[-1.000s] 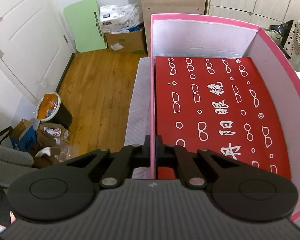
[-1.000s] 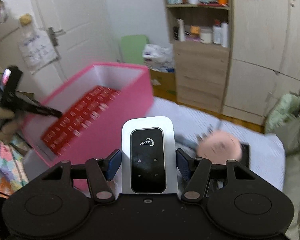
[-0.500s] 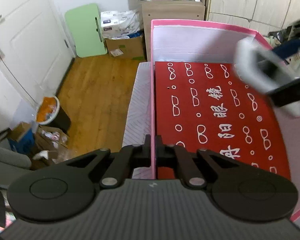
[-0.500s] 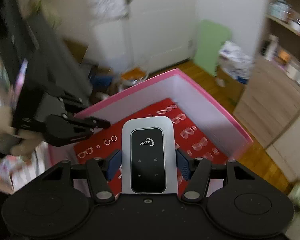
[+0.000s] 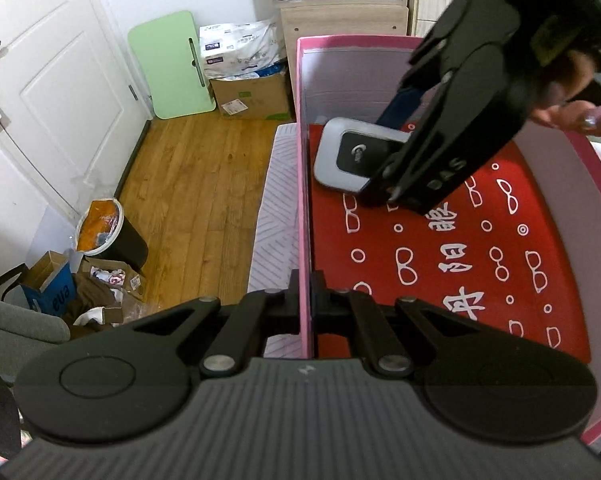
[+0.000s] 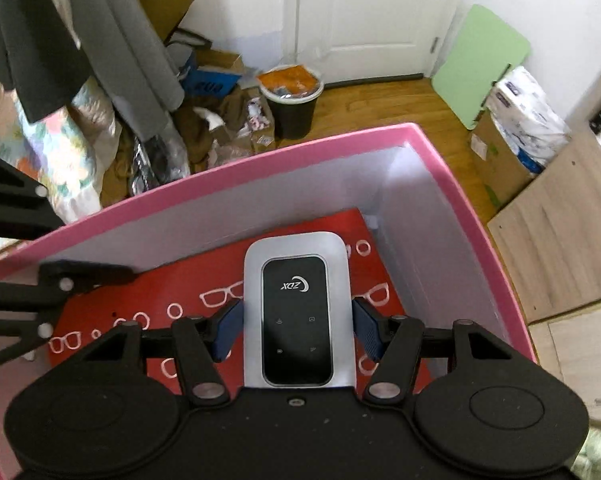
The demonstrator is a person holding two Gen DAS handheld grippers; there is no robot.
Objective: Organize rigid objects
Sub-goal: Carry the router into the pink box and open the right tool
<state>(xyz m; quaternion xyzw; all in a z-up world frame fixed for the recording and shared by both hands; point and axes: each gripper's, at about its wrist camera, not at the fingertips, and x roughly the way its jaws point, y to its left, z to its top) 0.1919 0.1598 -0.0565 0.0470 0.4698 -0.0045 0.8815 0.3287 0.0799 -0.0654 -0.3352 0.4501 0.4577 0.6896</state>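
Placing step, judged. Right gripper (image 6: 298,326) clamped on a pocket wifi router (image 6: 298,316), poised over the far corner of the pink box (image 6: 260,152). Left gripper (image 5: 305,292) pinched shut on the box's left wall. Next, likely: lowering onto the red liner (image 5: 440,248), then releasing.

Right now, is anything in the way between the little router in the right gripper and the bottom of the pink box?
Nothing visible. The router, clamped in the right gripper, hangs over the bare red liner near the far corner of the pink box. The left gripper pinches the side wall, clear of the path.
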